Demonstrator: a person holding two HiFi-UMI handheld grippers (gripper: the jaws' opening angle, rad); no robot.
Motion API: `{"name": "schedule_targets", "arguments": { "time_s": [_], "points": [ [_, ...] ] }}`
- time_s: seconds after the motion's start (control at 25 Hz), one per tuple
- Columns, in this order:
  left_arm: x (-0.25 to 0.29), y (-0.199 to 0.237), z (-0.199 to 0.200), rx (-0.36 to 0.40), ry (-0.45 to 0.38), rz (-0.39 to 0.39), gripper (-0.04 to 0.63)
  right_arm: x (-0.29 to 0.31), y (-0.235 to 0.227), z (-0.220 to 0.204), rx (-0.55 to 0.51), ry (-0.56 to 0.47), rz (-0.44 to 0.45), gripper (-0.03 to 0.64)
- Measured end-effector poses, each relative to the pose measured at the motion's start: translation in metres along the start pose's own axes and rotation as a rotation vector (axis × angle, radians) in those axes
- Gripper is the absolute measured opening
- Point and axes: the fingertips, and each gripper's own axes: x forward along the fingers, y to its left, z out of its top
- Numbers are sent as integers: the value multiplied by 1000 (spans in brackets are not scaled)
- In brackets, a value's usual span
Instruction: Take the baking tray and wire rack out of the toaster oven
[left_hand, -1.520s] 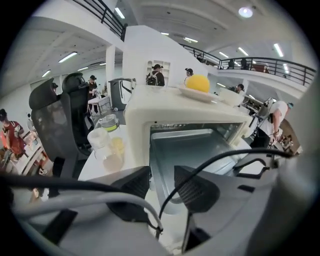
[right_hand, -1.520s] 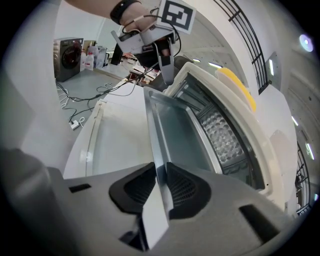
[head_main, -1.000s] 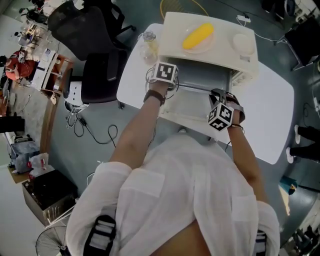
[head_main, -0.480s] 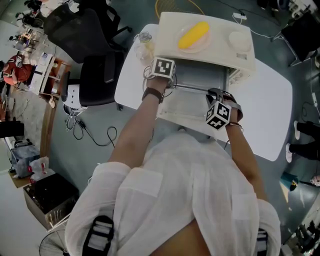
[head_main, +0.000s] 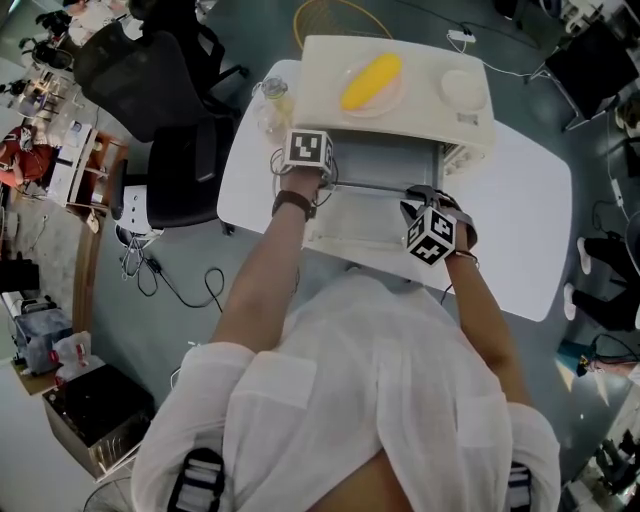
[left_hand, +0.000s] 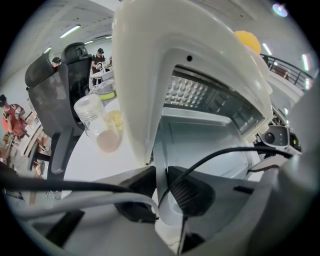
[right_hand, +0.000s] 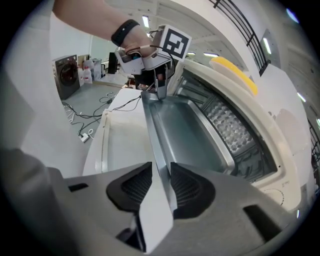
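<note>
The cream toaster oven (head_main: 400, 70) stands on the white table with its door (right_hand: 120, 135) folded down. The grey baking tray (head_main: 370, 215) sticks part way out of it. My left gripper (left_hand: 161, 187) has just been closing and its pads now press the tray's front rim at the left corner. My right gripper (right_hand: 161, 187) straddles the same rim (right_hand: 159, 150) near the right corner. Its jaws have just been opening, and the pads stand beside the rim without pinching it. A perforated metal panel (right_hand: 227, 125) shows inside the oven above the tray. I cannot make out a wire rack.
On the oven's roof lie a yellow corn cob on a plate (head_main: 370, 80) and a white bowl (head_main: 462, 88). A clear jar (left_hand: 97, 125) stands on the table (head_main: 520, 220) left of the oven. A black office chair (head_main: 170, 150) is beside the table's left end.
Both hands stay at the tray's front rim. The head view has shifted a little, so everything sits slightly higher and further left in the frame.
</note>
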Motion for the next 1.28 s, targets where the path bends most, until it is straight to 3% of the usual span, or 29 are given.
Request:
{"name": "schedule_targets", "arguments": {
  "time_s": [0.32, 0.4, 0.56, 0.76, 0.96, 1.28],
  "points": [
    [-1, -2, 5, -6, -16, 1, 71, -24, -10, 12, 205, -17, 114, 133],
    [-1, -3, 4, -8, -13, -2, 71, -29, -26, 10, 300, -22, 88, 132],
    [-1, -2, 3, -1, -12, 0, 71, -27, -75, -11, 586, -42, -42, 118],
    [0, -3, 1, 5, -7, 2, 71, -17, -101, -57, 838, 36, -120, 146],
    [1, -1, 0, 10, -10, 8, 71, -1, -104, -72, 950, 70, -128, 146],
    [-1, -3, -1, 20, -9, 7, 72, 18, -98, -79, 1085, 70, -53, 154]
  ]
}}
